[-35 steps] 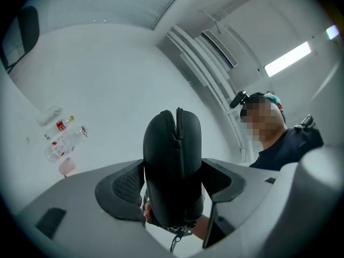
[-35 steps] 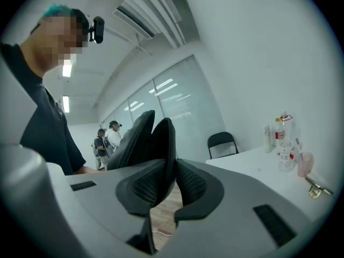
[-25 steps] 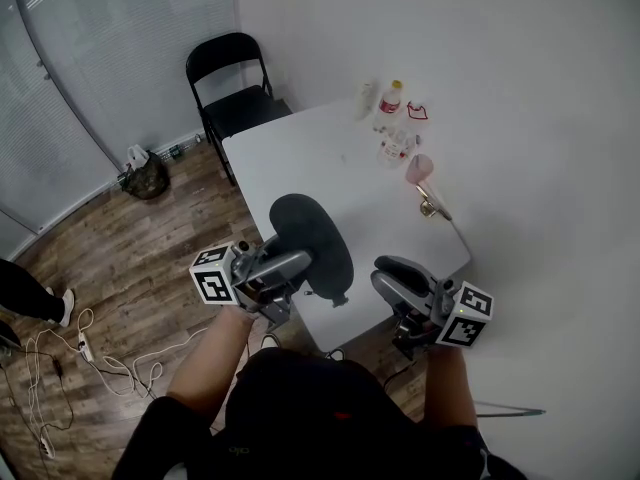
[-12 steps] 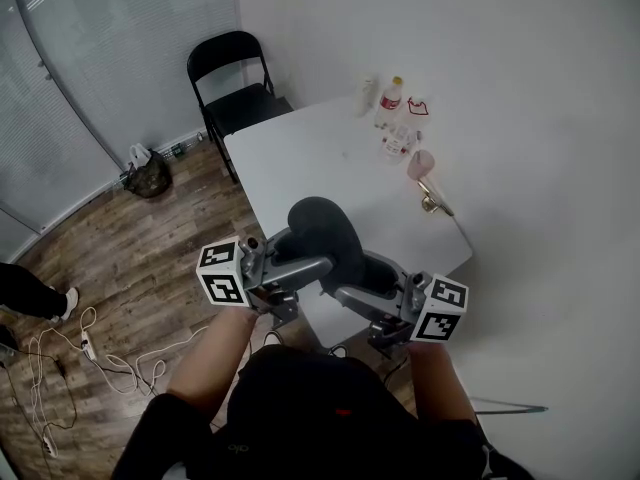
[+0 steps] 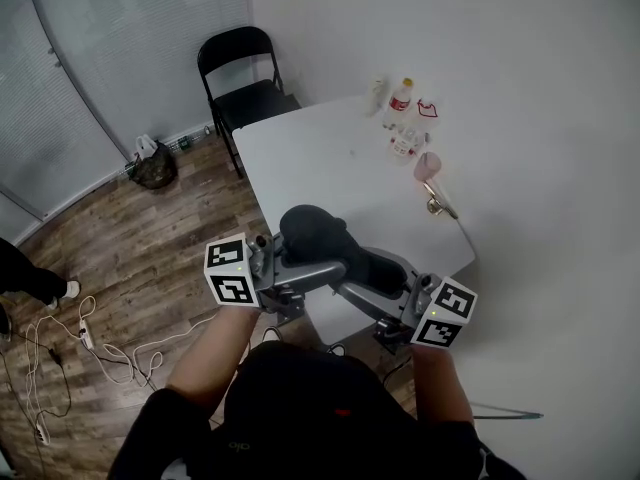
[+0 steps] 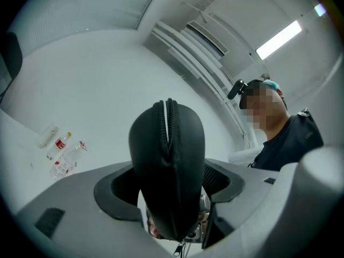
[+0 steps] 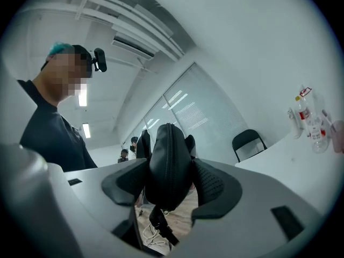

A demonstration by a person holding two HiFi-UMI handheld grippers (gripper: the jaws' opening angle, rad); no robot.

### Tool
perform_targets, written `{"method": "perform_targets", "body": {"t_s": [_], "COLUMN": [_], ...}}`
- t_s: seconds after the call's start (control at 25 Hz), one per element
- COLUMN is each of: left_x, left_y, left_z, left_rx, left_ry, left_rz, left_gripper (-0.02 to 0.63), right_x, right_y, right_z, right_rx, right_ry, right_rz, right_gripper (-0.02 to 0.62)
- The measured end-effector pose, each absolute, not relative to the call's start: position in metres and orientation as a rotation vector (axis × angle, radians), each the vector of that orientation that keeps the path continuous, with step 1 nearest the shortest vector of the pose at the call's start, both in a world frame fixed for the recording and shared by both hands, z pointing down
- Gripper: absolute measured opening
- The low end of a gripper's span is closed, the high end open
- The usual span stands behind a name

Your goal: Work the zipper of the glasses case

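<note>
right gripper [image 5: 365, 273] has swung in from the right and now meets the left gripper [image 5: 325, 268] on the glasses case [image 5: 312, 230]. the case has shifted a little toward the near edge of the table [image 5: 300, 158] and is held in the air, touching nothing else.

left jaws just eased a bit wider. right jaws went wide, then came in again. the case sits between both pairs.

- left: pads on the two broad sides of one end. zipper [image 6: 167, 123] runs up the middle, facing the camera. zipper pull [image 6: 178, 250] dangles low, deep between the jaws.
- right: pads clamp the opposite end, seam centred too.

so both are wide grips on the case, neither is empty.

my read: the two-ended hold lets one side anchor the shell while the other regrips for the pull. the seam is kept on the jaw centreline so the track stays reachable.

left gripper view shows a pale slit between the teeth near the far end, so the zip looks partly undone there. neither gripper has pinched the pull yet.
</note>
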State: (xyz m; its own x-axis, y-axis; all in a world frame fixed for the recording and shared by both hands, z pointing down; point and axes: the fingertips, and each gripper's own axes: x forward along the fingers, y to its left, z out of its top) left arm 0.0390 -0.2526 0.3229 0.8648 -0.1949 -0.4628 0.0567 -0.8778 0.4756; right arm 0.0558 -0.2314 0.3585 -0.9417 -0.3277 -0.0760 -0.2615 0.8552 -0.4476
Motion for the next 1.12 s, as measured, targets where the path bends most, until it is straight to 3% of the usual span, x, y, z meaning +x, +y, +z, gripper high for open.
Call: {"method": "perform_targets", "body": {"t_s": [0.28, 0.52, 0.84, 0.88, 1.0, 1.12], "left_x": [0.041, 0.034, 0.013, 0.011, 0.006, 0.005], "left_y": [-0.252, -0.267, -0.324, -0.325, -0.323, -0.320], "left_z": [0.323, 0.321, 0.302, 0.296, 0.277, 0.266], "left_rx": [2.538, 2.472, 2.345, 2.345, 2.344, 2.346], "left_ry": [-0.112, -0.187, -0.372, -0.378, -0.398, -0.412], "left_rz": [-0.702, -0.759, -0.881, -0.901, -0.948, -0.962], "left_gripper": [0.324, 0.276, 0.275, 0.275, 0.275, 0.275], "right_x": [0.046, 0.044, 0.095, 0.094, 0.080, 0.058], "right_y": [-0.227, -0.230, -0.247, -0.247, -0.241, -0.236], "right_z": [0.364, 0.358, 0.383, 0.390, 0.394, 0.384], "right_rx": [-0.448, -0.501, -0.819, -0.875, -0.968, -1.008], "right_ry": [2.942, 2.984, 2.951, 2.973, 2.972, 2.967], "right_rz": [-0.643, -0.505, -0.209, -0.174, -0.144, -0.045], "right_gripper": [0.276, 0.278, 0.276, 0.266, 0.141, 0.125]}}
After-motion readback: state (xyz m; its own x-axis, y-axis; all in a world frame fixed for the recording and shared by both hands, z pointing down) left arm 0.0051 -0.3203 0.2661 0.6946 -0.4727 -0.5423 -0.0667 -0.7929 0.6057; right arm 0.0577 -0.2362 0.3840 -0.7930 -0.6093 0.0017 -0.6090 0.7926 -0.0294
